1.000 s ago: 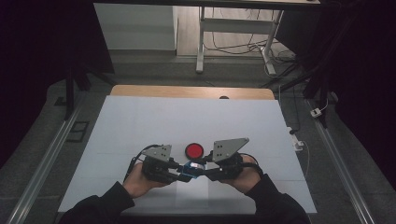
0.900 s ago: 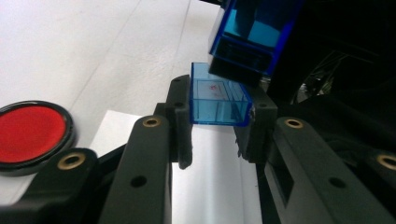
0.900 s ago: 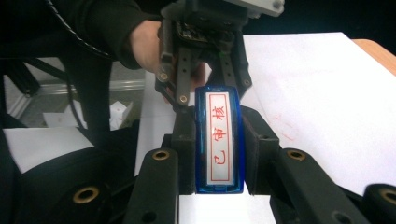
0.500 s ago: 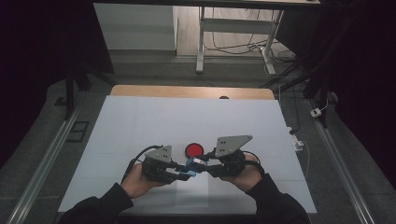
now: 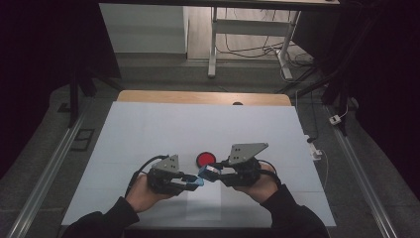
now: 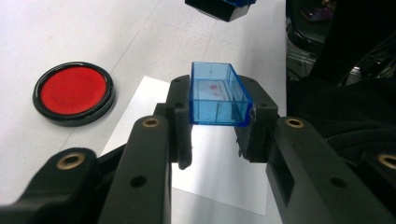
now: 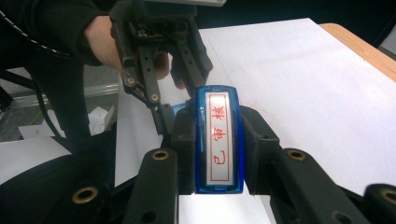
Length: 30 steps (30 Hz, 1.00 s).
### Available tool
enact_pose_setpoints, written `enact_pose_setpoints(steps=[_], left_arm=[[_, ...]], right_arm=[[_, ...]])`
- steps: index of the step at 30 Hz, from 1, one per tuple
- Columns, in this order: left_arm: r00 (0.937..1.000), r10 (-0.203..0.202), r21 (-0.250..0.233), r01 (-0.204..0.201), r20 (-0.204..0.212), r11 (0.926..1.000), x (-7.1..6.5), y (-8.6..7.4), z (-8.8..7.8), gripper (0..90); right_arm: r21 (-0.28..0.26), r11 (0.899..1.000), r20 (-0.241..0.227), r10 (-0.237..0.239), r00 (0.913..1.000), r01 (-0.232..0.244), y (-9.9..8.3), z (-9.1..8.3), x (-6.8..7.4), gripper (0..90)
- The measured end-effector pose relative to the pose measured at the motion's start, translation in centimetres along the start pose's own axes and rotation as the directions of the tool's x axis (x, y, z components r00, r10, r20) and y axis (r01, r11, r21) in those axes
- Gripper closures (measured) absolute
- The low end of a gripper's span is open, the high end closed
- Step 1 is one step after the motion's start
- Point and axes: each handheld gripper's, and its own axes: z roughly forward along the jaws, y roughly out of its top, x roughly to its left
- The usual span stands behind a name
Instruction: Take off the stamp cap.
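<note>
A: What is the left gripper (image 6: 219, 126) holding?

B: Its jaws pinch a clear blue cap (image 6: 217, 93), an open little box gripped by its two long sides, with red ink smudges inside.

A: And the right gripper (image 7: 218, 140)?

B: Clamped on the blue stamp (image 7: 218, 140), by its sides. The white face with red characters in a red frame looks back at that gripper's camera.

A: How do the two stand to each other?

B: In the high view the left gripper (image 5: 190, 181) and right gripper (image 5: 210, 172) point at each other, tips close, cap and stamp nearly meeting.

A: What lies around them?

B: Just beyond the tips sits a round red ink pad (image 5: 206, 159) in a black rim. Under the jaws lies a white sheet of paper (image 6: 219, 172) on the white table (image 5: 163, 129).
</note>
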Motion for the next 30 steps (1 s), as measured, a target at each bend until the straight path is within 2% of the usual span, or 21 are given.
enact_pose_setpoints(steps=[12, 14, 16, 18, 21, 25, 30], left_arm=[[0.9971, -0.044, 0.028, 0.046, -0.062, 0.9985, -0.7, -0.4, -1.1, 68.7], [0.9950, -0.051, 0.031, 0.054, -0.086, 0.9980, -0.8, -0.5, -1.4, 68.7], [0.9939, -0.068, 0.035, 0.072, -0.087, 0.9968, -0.8, -0.6, -1.7, 68.7], [0.9905, -0.076, 0.036, 0.081, -0.114, 0.9961, -0.9, -0.8, -2.1, 68.7], [0.9865, -0.093, 0.037, 0.099, -0.135, 0.9944, -1.0, -1.2, -2.9, 68.6], [0.9843, -0.110, 0.030, 0.115, -0.138, 0.9929, -1.3, -1.4, -4.0, 68.6], [0.9797, -0.116, 0.055, 0.126, -0.163, 0.9904, -1.9, -2.2, -4.6, 68.4]], right_arm=[[0.010, 1.000, 0.026, 0.026, 0.9993, -0.027, -0.2, 0.1, -0.2, 70.4], [0.014, 0.999, 0.031, 0.029, 0.9991, -0.030, -0.2, 0.2, -0.2, 70.4], [0.018, 0.999, 0.035, 0.033, 0.9988, -0.034, -0.2, 0.2, -0.2, 70.4], [0.022, 0.999, 0.042, 0.035, 0.9985, -0.036, -0.2, 0.3, -0.3, 70.4], [0.023, 0.999, 0.048, 0.040, 0.9981, -0.041, -0.3, 0.3, -0.4, 70.4], [0.029, 0.999, 0.052, 0.042, 0.9977, -0.044, -0.4, 0.4, -0.4, 70.4], [0.034, 0.998, 0.062, 0.041, 0.9973, -0.043, -0.4, 0.4, -0.4, 70.3]])
